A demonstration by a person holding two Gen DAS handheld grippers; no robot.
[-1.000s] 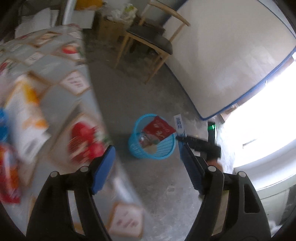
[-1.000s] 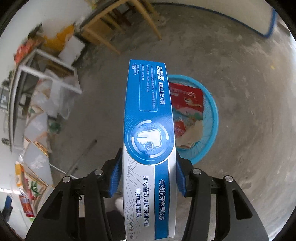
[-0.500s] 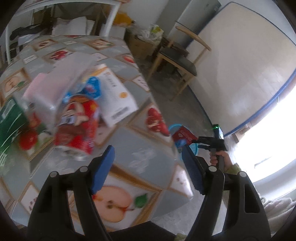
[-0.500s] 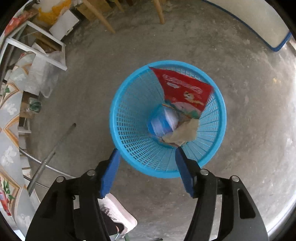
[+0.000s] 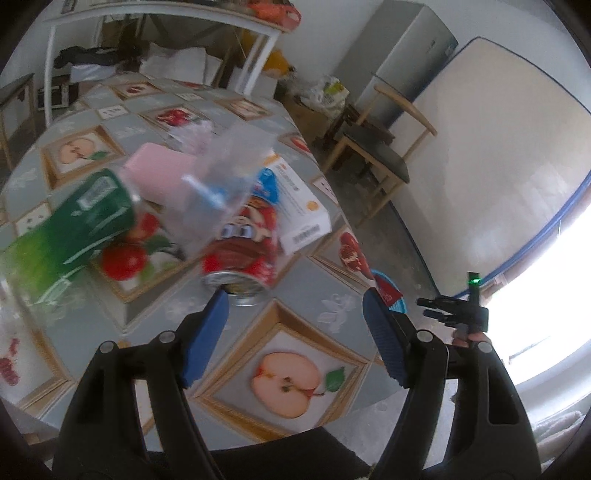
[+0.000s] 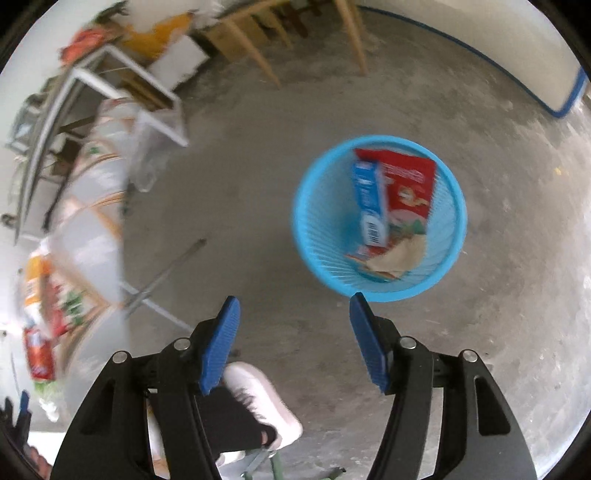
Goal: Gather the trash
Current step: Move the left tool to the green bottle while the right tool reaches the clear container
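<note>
floor (image 6: 258,192): bare grey concrete, dusty | table (image 5: 303,317): covered with a fruit-patterned cloth | wooden chair (image 5: 380,155): stood beside a white mattress (image 5: 491,173) that was leaned on the wall | shelving frame (image 5: 155,14): white, cluttered | light: strong glare was seen from the right

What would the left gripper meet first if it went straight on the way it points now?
Most likely the red can lying on the table, its open end facing the left gripper. The jaws are open and empty, with nothing between them and the can, though depth is hard to judge.
</note>
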